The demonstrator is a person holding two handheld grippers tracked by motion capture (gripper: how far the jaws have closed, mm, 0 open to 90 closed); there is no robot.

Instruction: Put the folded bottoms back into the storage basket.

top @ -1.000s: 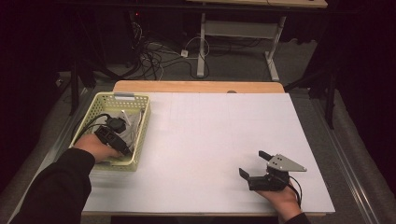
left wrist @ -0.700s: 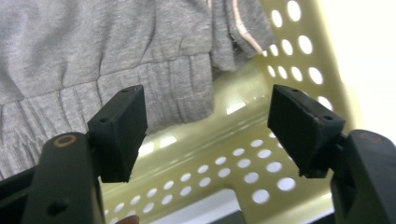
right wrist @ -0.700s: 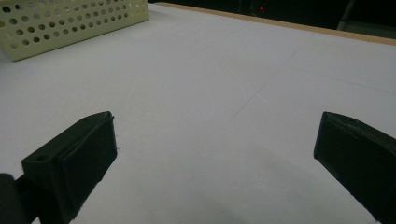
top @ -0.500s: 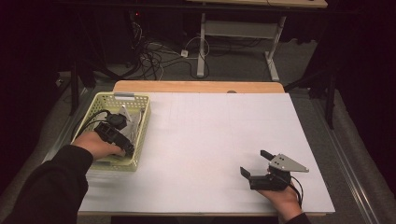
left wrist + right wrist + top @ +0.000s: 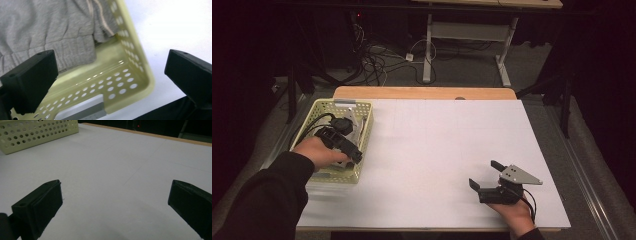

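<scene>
A pale yellow perforated basket (image 5: 366,107) stands at the table's left edge, with a grey knitted garment (image 5: 50,27) lying in it. My left gripper (image 5: 347,150) hangs over the basket's near end, pointing down. In the left gripper view its jaws have just been opening and now stand wide apart (image 5: 110,72), with nothing between them; the garment's ribbed hem lies below the left jaw. My right gripper (image 5: 484,174) rests low at the table's near right, open over bare white surface (image 5: 115,202). The basket's corner (image 5: 37,132) is far off in the right gripper view.
The white tabletop (image 5: 447,140) stretches between the basket and the right gripper, ending in a wooden strip (image 5: 422,93) at the far edge. Beyond it are floor cables (image 5: 377,60) and a white desk frame (image 5: 462,35).
The left gripper has risen a little over the basket and its jaws have spread apart. The right gripper has stayed where it was.
</scene>
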